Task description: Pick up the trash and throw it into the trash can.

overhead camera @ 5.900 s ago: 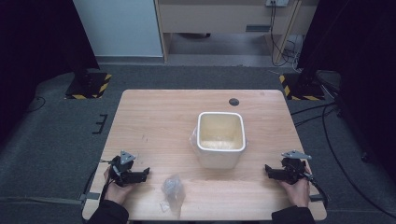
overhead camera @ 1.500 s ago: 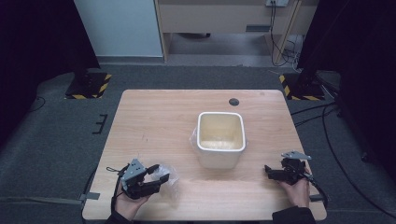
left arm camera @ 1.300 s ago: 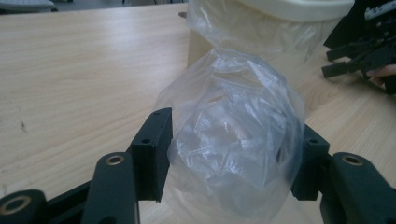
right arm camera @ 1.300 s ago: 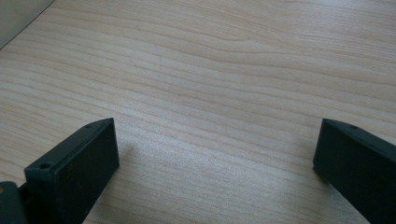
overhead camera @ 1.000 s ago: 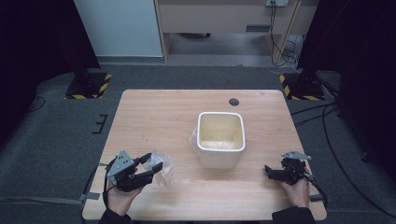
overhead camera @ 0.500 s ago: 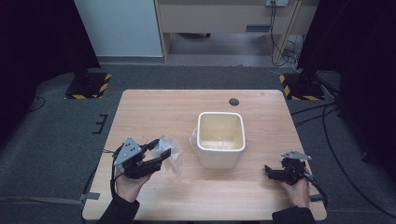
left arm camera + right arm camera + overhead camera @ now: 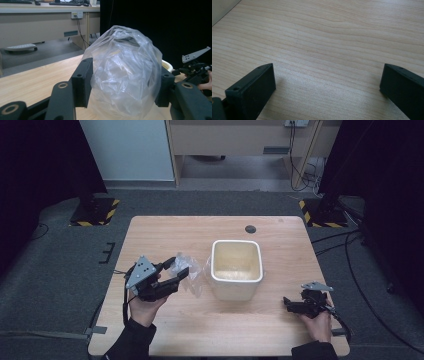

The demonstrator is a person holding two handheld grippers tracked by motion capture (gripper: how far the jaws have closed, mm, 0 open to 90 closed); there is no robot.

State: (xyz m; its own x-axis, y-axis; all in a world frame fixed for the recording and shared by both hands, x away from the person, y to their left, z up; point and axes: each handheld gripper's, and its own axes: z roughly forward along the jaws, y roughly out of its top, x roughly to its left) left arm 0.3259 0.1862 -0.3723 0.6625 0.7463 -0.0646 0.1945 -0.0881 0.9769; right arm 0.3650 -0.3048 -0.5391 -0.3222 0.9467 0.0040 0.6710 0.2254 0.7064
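Progress looks about halfway to me: the crumpled clear plastic bag (image 7: 189, 270) is already lifted off the wooden table (image 7: 165, 330), but it has not yet gone into the container, which is where I'd guess it is headed. What remains, as I judge it, is carrying it the short way across and over the rim, then letting go.

Counting from biggest down: one table; one cream square bin (image 7: 236, 275) standing upright near the middle of it, its inside apparently empty; two hand-held grippers; one bag; one small dark round spot (image 7: 250, 229) on the far part of the tabletop.

The left gripper (image 7: 175, 276) has its jaws clenched on the bag, one on each side, and the bag bulges between them in the left gripper view (image 7: 125, 75), just beside the bin's left wall. The right gripper (image 7: 289, 303) rests low at the near right corner, well apart from the bin, its jaws spread wide with nothing between them but bare wood.
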